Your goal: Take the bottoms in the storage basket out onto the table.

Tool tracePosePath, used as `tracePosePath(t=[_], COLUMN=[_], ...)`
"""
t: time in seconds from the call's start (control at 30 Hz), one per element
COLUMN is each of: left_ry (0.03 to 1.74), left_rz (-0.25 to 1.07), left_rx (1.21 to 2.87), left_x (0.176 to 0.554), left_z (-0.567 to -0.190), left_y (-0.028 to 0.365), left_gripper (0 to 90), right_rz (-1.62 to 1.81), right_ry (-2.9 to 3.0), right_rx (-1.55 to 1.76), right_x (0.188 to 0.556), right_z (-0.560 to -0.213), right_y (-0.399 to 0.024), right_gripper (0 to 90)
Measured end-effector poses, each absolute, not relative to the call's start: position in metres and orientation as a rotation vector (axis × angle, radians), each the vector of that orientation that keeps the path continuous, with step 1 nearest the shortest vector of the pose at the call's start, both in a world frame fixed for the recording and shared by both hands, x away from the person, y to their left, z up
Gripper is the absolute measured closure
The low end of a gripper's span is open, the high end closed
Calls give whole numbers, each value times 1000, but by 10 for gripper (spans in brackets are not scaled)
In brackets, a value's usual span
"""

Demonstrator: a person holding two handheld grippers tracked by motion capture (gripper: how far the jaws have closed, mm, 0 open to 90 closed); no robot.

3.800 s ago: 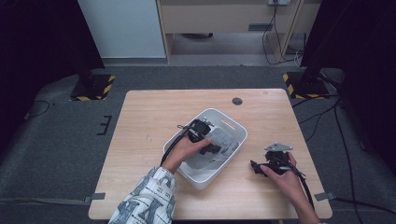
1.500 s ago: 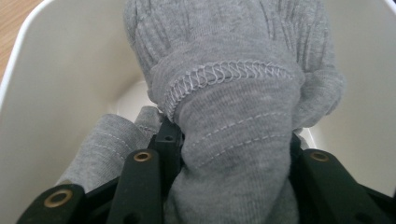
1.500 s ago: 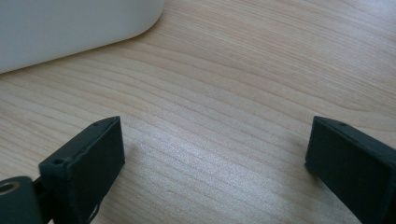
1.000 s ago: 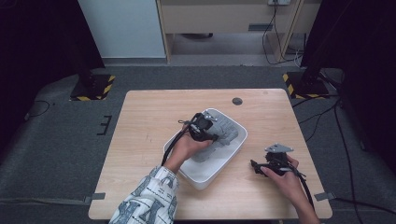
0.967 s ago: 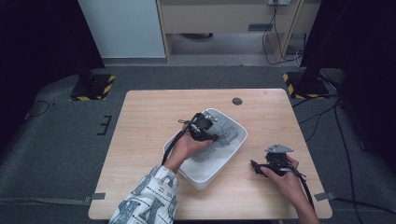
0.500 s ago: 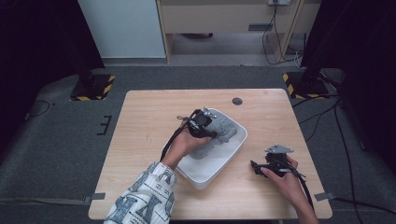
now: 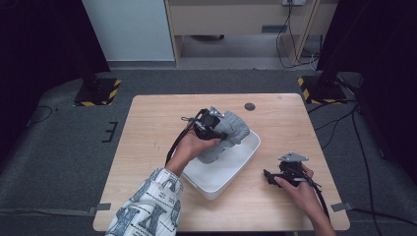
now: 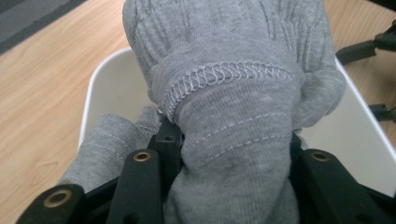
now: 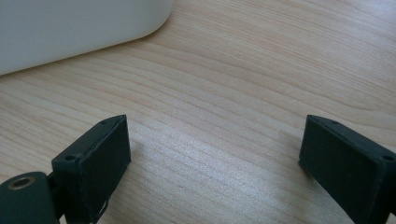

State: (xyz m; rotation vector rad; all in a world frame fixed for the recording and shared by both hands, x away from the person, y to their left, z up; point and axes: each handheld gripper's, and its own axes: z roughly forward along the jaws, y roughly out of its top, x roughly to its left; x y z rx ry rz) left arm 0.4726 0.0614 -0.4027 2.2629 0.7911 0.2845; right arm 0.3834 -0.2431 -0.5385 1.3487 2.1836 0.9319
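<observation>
Bunching between the clamped left gripper (image 8: 229,158) jaws, grey knit cloth (image 8: 233,93) above white bin (image 8: 100,88).

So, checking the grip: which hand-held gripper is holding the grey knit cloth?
The left hand-held gripper, clamped on the grey knit cloth; the right hand-held gripper is open.

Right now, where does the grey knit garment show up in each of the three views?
High view: the grey knit garment sits at centre, lifted over the far end of the white tub, clamped in the left hand-held gripper.
Left gripper view: it fills the middle, pinched between the black jaws.
Right gripper view: not in it.
Shared landmark: the white tub, at top left in the right gripper view and behind the garment in the left gripper view.
</observation>
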Motion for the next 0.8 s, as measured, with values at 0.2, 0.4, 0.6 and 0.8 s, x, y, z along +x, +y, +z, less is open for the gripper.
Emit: tracePosePath(t=[0.2,0.4,0.6,0.8], left_ry=[770,757,761,766], left_rz=[282,288,289,290], left_rx=[2258,2258,2245,2247], left_x=[471,467,467,467], left_z=[-395,-391,-387,-384], left_y=[57,55,60,65], left_gripper=[573,572,571,571], right_rz=[932,933,931,935], right_ry=[2183,2185,2191,2202], right_rx=[1345,1344,1341,1334], right_x=[383,383,383,383], right_z=[-539,-538,-538,-539], right_y=[-243,-243,-243,-243], right_gripper=[88,87,81,72])
